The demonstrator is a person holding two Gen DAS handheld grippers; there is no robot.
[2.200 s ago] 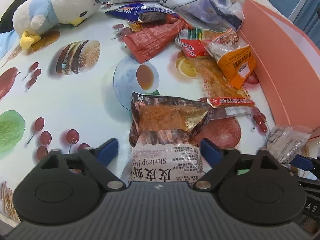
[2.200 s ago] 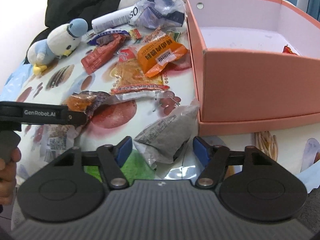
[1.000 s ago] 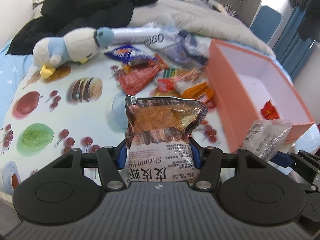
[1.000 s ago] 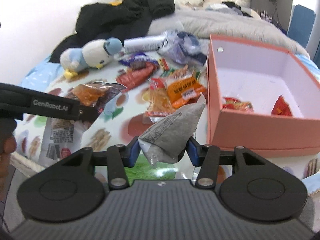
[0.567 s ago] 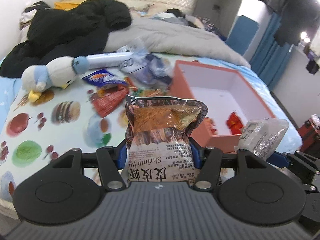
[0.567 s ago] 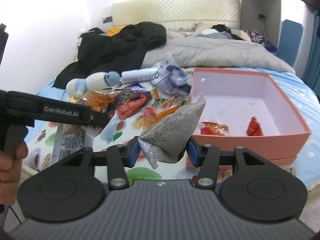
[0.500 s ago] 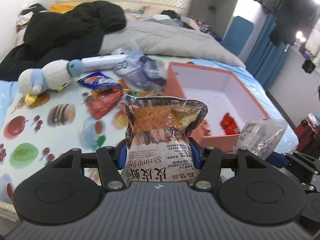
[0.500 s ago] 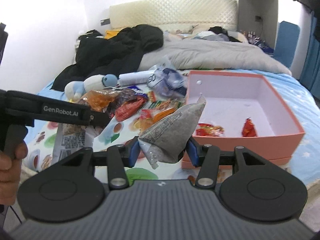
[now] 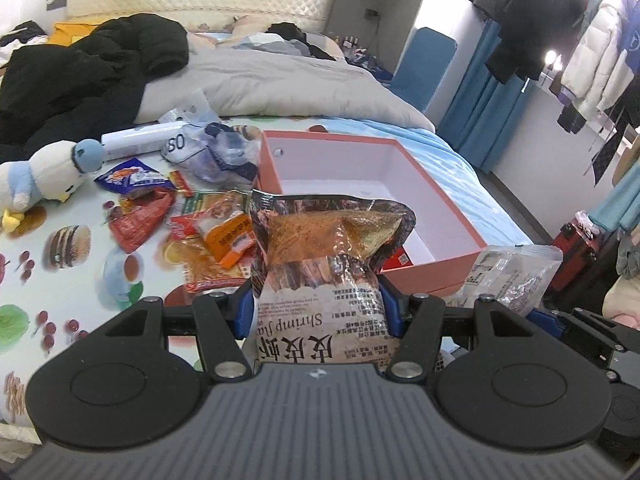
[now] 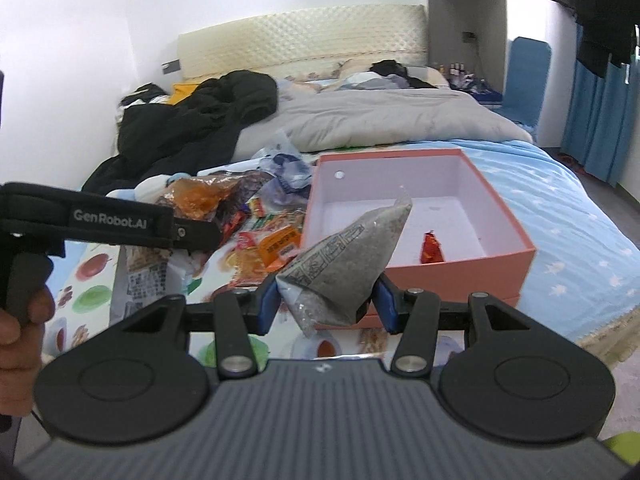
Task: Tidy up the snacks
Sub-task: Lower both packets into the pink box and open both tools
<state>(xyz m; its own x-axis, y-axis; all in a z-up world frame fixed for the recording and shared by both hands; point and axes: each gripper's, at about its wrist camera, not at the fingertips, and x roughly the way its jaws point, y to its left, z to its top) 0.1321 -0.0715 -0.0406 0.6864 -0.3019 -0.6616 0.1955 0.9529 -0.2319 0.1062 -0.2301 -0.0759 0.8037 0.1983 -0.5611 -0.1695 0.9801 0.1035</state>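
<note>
Both packets have come up off the printed cloth, my left gripper [image 9: 316,308] clamped on the shrimp snack bag [image 9: 326,268] and right gripper [image 10: 326,304] on the grey packet [image 10: 344,256], held high to clear the pink box [image 10: 500,256] wall.

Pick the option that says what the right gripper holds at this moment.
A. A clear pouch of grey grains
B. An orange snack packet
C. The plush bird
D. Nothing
A: in the right wrist view the right gripper has its blue pads pressed on both sides of the clear pouch of grey grains, lifted in front of the pink box.
</note>
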